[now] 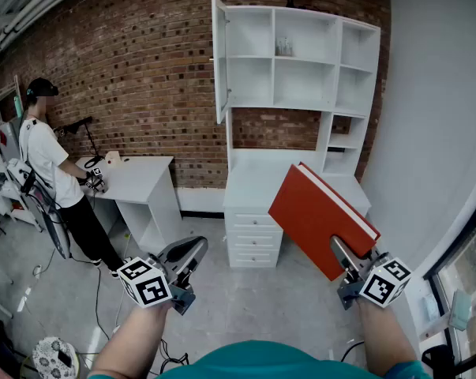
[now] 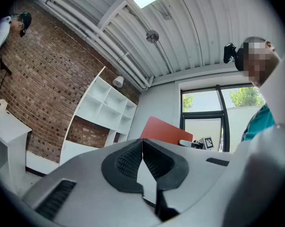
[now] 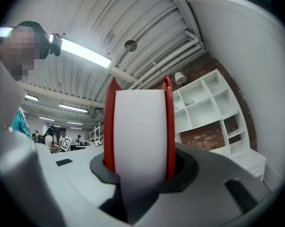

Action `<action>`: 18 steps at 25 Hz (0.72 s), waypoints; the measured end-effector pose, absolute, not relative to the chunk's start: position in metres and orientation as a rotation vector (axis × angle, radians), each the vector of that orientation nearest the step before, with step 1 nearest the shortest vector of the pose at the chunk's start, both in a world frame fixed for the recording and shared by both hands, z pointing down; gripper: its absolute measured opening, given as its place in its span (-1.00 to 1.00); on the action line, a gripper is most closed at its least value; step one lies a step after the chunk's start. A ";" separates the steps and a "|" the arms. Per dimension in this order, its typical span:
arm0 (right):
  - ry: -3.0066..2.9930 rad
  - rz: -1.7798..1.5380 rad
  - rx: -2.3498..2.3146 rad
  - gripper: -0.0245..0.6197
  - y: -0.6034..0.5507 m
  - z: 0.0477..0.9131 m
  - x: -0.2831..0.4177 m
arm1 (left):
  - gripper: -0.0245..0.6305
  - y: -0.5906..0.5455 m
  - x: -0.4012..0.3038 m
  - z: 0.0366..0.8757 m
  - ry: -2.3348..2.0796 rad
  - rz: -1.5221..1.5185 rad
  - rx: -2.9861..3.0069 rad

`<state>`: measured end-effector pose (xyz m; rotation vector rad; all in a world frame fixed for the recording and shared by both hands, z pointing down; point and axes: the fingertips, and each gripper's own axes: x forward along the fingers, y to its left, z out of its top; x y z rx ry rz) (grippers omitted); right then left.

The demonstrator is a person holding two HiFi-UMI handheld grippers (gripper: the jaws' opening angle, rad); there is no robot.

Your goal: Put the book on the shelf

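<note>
A red-covered book point(image 1: 316, 215) with white page edges hangs in the air in front of the white desk, tilted. My right gripper point(image 1: 350, 265) is shut on its lower corner; in the right gripper view the book point(image 3: 140, 131) fills the gap between the jaws, red covers against both pads. The white shelf unit point(image 1: 301, 58) with open cubbies stands against the brick wall above the desk point(image 1: 253, 181). My left gripper point(image 1: 192, 253) hovers low at the left, shut, with nothing held; its pads meet in the left gripper view, where the book point(image 2: 166, 131) shows beyond.
A white door point(image 1: 219, 58) hangs open on the shelf's left side. A small item point(image 1: 284, 47) sits in an upper cubby. A drawer stack point(image 1: 255, 239) is under the desk. A person point(image 1: 52, 172) stands at another white desk point(image 1: 139, 181) at left. Grey floor lies below.
</note>
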<state>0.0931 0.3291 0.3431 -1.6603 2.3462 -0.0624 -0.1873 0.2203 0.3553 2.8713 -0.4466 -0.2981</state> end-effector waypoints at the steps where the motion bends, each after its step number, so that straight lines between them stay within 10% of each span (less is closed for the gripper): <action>1: 2.347 -0.063 -1.657 -0.40 0.329 0.343 0.095 | -0.87 0.220 -0.184 0.355 -0.443 -0.299 2.874; 18: 2.373 -0.091 -1.568 -0.39 0.349 0.338 0.146 | -0.87 0.251 -0.125 0.346 -0.489 -0.290 2.886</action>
